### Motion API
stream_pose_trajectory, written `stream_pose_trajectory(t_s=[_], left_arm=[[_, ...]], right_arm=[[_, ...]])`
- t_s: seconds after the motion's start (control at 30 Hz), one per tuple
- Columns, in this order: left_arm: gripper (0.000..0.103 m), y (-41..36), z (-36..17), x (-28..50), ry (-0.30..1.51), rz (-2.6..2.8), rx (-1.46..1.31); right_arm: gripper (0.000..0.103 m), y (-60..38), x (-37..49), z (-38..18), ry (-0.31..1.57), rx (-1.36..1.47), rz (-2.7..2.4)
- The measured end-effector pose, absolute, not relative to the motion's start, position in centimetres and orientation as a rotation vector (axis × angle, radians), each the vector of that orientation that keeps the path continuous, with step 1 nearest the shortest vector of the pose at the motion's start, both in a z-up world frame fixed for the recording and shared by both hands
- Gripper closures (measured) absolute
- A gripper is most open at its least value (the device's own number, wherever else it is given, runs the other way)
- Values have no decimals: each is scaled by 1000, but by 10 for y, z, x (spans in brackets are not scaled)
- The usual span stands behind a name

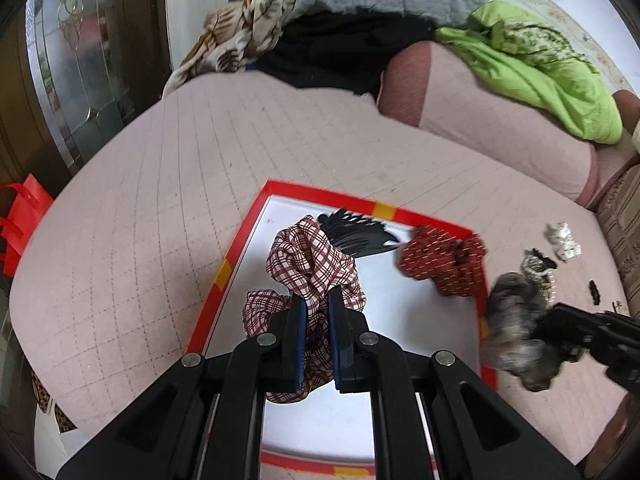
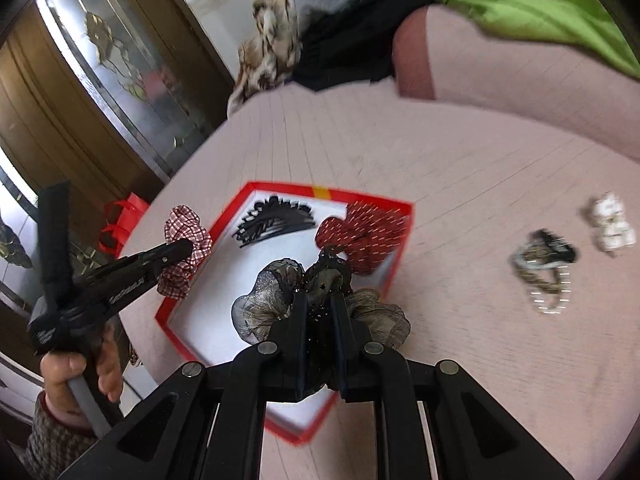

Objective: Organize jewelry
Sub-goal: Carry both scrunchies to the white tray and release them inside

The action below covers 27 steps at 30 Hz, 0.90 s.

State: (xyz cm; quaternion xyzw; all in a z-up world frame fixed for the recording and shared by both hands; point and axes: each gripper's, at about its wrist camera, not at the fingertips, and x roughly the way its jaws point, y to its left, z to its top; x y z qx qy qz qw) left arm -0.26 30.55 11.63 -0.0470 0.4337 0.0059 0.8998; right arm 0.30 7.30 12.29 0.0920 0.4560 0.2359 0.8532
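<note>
1. The left gripper [image 1: 317, 304] is clamped on a red-and-white plaid scrunchie [image 1: 308, 264], its jaws narrow with the fabric bunched between them, above the near left part of the red-rimmed box [image 1: 224, 272].
2. The right gripper [image 2: 320, 312] is closed on a sheer grey-black scrunchie [image 2: 276, 300], held over the near right edge of the same box; its ruffles spill out on both sides of the fingers.
3. Inside the box, on its white floor, a black claw clip [image 1: 360, 236] lies at the far side, and a red dotted scrunchie [image 1: 444, 260] rests against the right rim, partly over it.
4. The box sits on a pink quilted cover [image 1: 160, 200].
5. To the right of the box, on the cover, lie a beaded bracelet bundle [image 2: 540, 268] and, farther right, a small white ornament [image 2: 610, 224], apart from each other.
6. At the far edge are piled a green cloth [image 1: 532, 68], black fabric and a floral cloth [image 1: 248, 20].
</note>
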Motion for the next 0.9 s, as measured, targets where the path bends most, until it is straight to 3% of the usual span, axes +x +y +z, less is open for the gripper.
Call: stream_pose_trajectory(t_s=[0.57,0.7,0.8,0.9], left_arm=[[92,333,57,27,1011,23,-175],[82,333,58,27,1000,35,-172],[73,334,62,26,994,44,-181],[67,331,69,22,991,59,-179]], right_arm=[[89,136,39,73,1038,98,483],[88,137,40,69,1040,95,478],[74,136,38,71,1029,93,479],[71,137,35,76,1008,63,479]])
